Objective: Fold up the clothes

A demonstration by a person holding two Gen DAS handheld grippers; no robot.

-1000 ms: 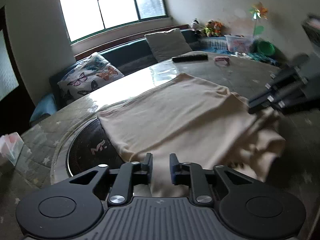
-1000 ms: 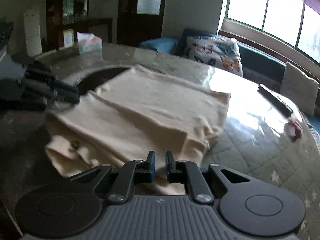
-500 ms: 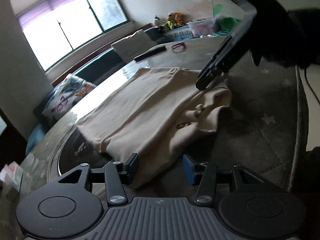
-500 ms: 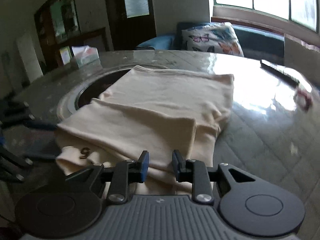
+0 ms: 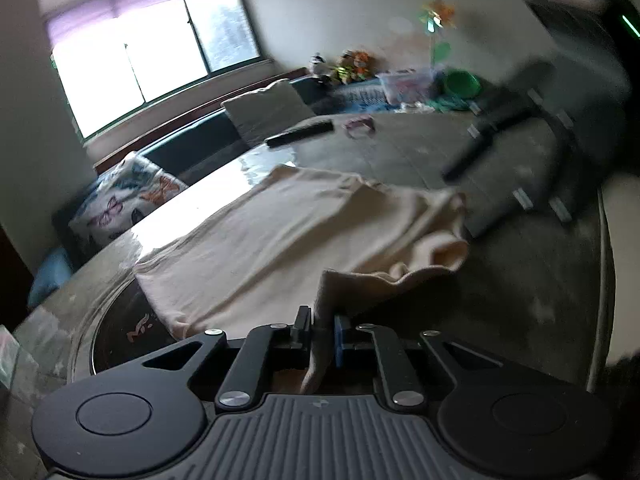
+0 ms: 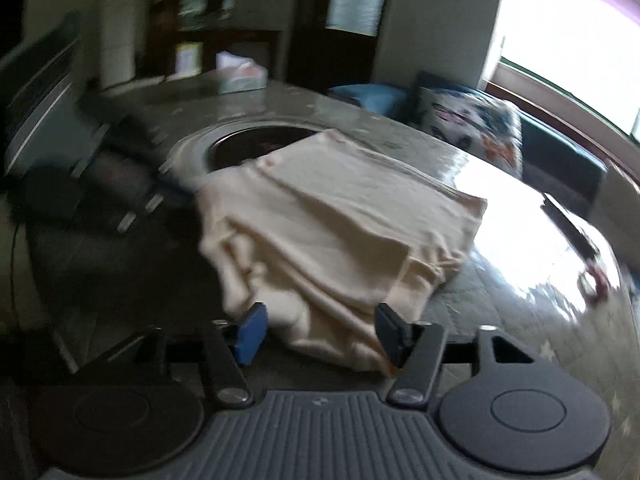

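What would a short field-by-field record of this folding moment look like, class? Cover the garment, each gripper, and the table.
garment: cream garment, partly folded, lying on the table
left gripper: jaws shut on a lifted edge of the garment
right gripper: jaws open, near corner of the garment between them, not clamped
table: round table, a dark round inset partly under the garment
other items on table: black remote, tissue box

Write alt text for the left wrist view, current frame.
The left gripper is shut on a raised corner of a cream garment lying partly folded on a round table. The blurred right gripper hovers past its far edge.
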